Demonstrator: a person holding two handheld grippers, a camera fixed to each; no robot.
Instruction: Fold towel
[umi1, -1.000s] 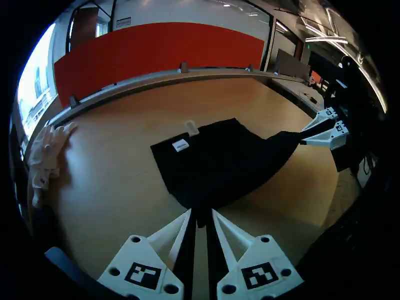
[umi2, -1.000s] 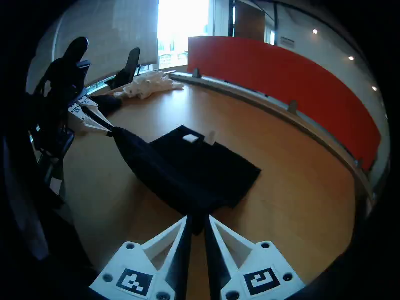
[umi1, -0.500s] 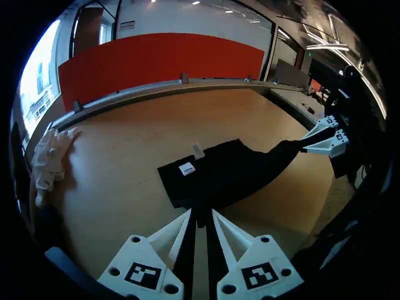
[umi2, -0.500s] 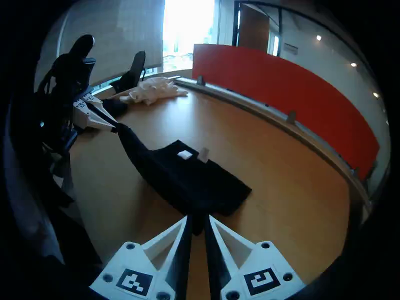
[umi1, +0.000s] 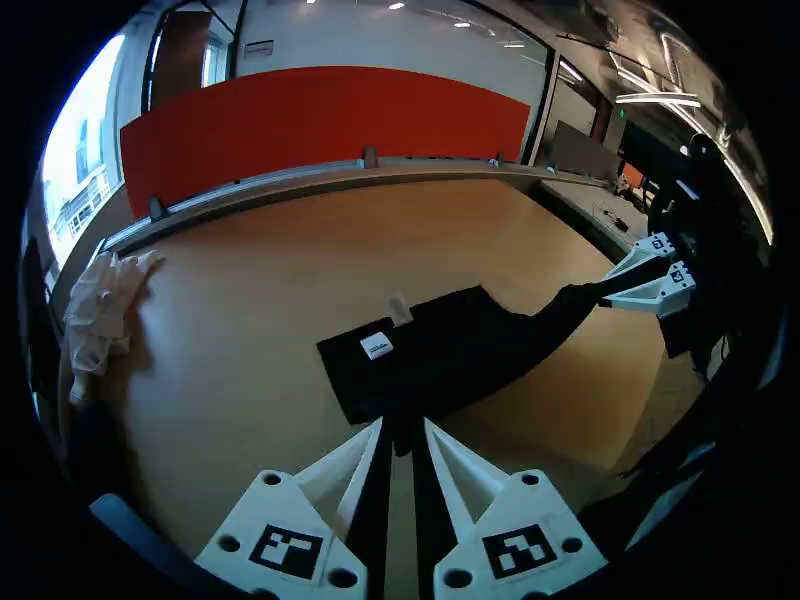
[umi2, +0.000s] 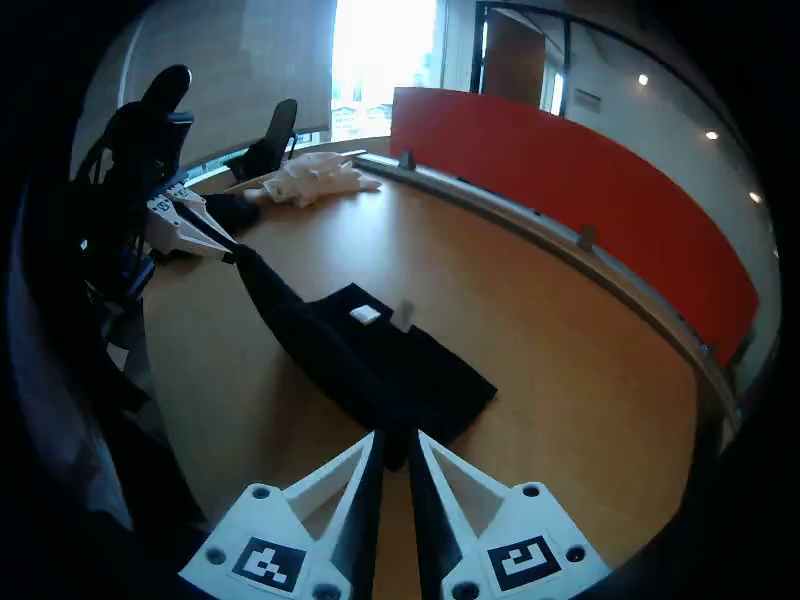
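Observation:
A black towel (umi1: 470, 345) with a white label (umi1: 378, 346) lies partly on the wooden table (umi1: 260, 290), its near edge lifted and stretched between both grippers. My left gripper (umi1: 402, 440) is shut on one corner of the towel at the bottom of the left gripper view. Farther right there, the right gripper (umi1: 604, 291) pinches the other corner. In the right gripper view, my right gripper (umi2: 396, 450) is shut on the black towel (umi2: 380, 365), and the left gripper (umi2: 230, 256) holds the far corner at the left.
A heap of white cloth (umi1: 95, 315) lies at the table's left end, also seen as white cloth (umi2: 315, 178) near the window. A red partition (umi1: 320, 110) runs along the table's far edge. Dark office chairs (umi2: 265, 140) stand behind the table.
Both grippers have lifted and drawn the towel's near edge toward me. Less towel lies spread on the table, and the labelled end has slid closer.

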